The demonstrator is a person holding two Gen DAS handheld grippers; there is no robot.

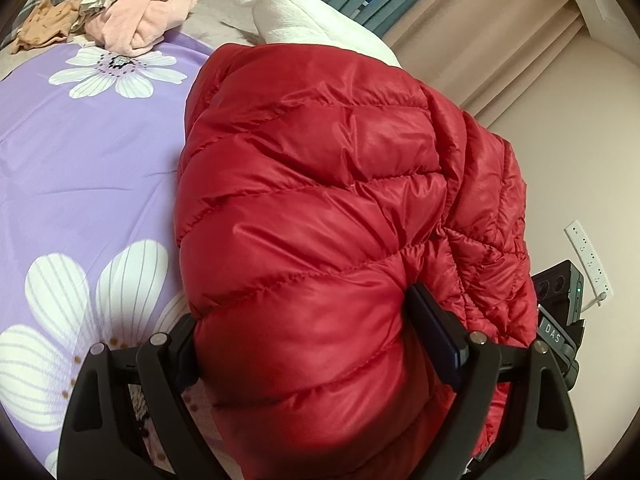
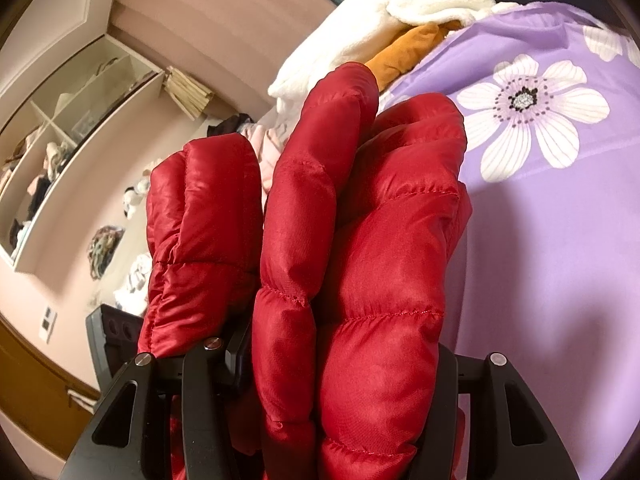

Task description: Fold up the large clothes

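Note:
A red quilted puffer jacket (image 1: 312, 184) fills the left wrist view, bunched and lifted above the purple flowered bed sheet (image 1: 80, 168). My left gripper (image 1: 320, 344) is shut on a thick fold of it; one dark pad (image 1: 434, 332) presses into the fabric. In the right wrist view the same jacket (image 2: 360, 240) stands up in thick folds between my right gripper's fingers. My right gripper (image 2: 344, 356) is shut on it. The other gripper's body shows at the right edge of the left wrist view (image 1: 560, 312) and low left in the right wrist view (image 2: 116, 332).
A pile of pink and plaid clothes (image 1: 132, 12) lies at the far side of the bed. A white fleece garment (image 1: 304, 16) lies behind the jacket, over an orange one (image 2: 412, 52). Curtains, a wall shelf (image 2: 68, 140) and a power strip (image 1: 588, 260) are beyond the bed.

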